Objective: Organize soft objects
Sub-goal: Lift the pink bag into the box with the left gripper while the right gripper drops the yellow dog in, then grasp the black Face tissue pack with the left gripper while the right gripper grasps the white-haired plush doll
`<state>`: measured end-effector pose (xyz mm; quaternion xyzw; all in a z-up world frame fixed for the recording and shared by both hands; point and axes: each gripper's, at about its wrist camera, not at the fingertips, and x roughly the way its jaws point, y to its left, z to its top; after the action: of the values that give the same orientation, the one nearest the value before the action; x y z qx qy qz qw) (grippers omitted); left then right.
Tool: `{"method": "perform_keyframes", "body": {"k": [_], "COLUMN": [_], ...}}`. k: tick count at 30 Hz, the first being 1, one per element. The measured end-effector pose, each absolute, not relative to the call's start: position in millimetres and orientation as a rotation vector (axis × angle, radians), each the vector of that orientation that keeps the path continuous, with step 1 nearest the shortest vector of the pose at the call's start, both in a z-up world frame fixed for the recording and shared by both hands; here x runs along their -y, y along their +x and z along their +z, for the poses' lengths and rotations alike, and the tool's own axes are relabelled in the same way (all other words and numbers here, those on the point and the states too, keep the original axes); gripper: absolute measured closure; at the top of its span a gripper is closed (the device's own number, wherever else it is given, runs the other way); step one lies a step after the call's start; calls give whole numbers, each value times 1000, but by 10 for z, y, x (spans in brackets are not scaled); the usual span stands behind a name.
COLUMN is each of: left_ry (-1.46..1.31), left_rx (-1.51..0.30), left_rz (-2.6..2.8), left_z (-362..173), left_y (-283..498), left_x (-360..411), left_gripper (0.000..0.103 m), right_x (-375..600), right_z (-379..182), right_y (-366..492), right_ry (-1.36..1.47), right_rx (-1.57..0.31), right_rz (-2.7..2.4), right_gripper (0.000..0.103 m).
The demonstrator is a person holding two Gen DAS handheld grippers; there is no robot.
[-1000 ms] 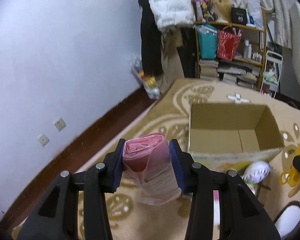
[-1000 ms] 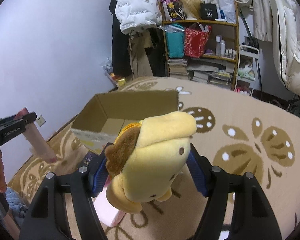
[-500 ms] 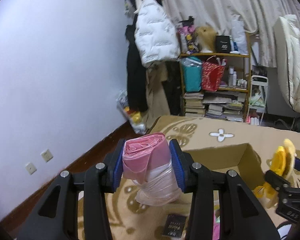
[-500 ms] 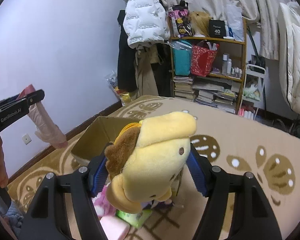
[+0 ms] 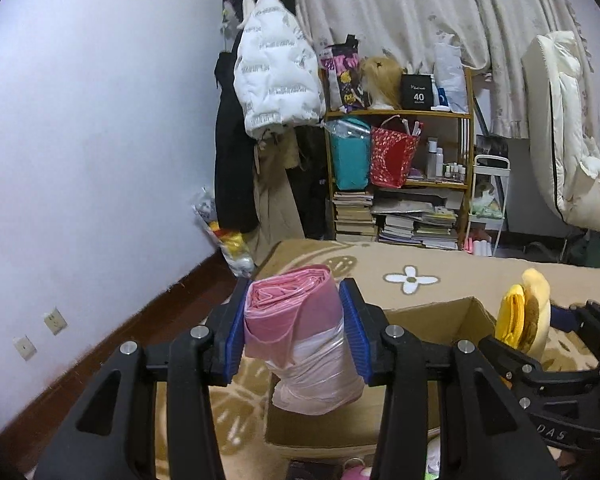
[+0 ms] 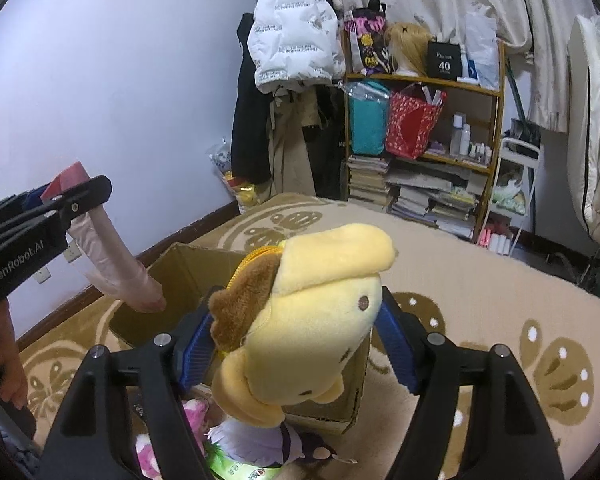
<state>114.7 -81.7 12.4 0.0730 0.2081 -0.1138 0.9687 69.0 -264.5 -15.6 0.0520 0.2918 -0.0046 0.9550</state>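
A pink roll of plastic bags point(image 5: 300, 328) is held upright above the open cardboard box point(image 5: 452, 316); a yellow plush toy point(image 6: 312, 320) with brown ears is held above the box's near edge.

Pale pink plastic bag roll point(image 5: 300, 332) sits centre frame; yellow plush toy with brown patch point(image 6: 312, 320); plain brown cardboard box point(image 5: 452, 316); beige carpet with tan floral pattern point(image 6: 500, 280) lower right.
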Motion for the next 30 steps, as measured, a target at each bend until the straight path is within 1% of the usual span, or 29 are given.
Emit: {"method": "perform_keyframes", "body": {"k": [3,6,8,9,10,11,13,14,16,17,18,19,21,24,30], "left_ry": [119,154,159,154,150,147,147,149,151,147,142,136,123,102,135], "left_rx": [-477,-556,-578,-577,-569,-558,-537,-529,-514,-504,-494,-488,-493,-549,-594], "left_rz": [-236,-236,-239,-237,-232,-228,-211,-199,-168,-154,-144,-132,-111,-106,-84], "left_z": [-21,-164,-213,-214,-206,-186,-137,-113,-58,-25,-7,18,48,56,41], "left_y": [1262,1374,1399,1389,1370,1350,1324,1308,1286,1273,1259,1254,1254,1277,1194], "left_x": [824,857,857,849,835,819,789,774,719,678,645,612,542,440,317], "left_gripper": [60,59,57,56,49,45,31,27,11,8,2,0,0,0,0], "right_x": [2666,2661,2647,2648,2642,2639,2647,2652,2668,2678,2685,2693,2695,2686,2644], "right_z": [-271,-388,-446,-461,-473,-474,-458,-444,-401,-382,-361,-347,-317,-295,-319], "right_y": [753,811,829,828,831,825,804,785,751,742,721,714,673,633,537], "right_ry": [116,109,107,107,109,111,116,119,129,134,139,141,140,137,150], "right_rx": [-613,-650,-666,-671,-676,-677,-673,-668,-654,-652,-652,-652,-648,-647,-666], "right_rz": [-9,-6,-5,-3,0,3,9,6,-2,-4,-6,-8,-11,-18,-19], "right_gripper": [24,22,19,16,13,12,3,1,0,0,0,0,0,0,0]}}
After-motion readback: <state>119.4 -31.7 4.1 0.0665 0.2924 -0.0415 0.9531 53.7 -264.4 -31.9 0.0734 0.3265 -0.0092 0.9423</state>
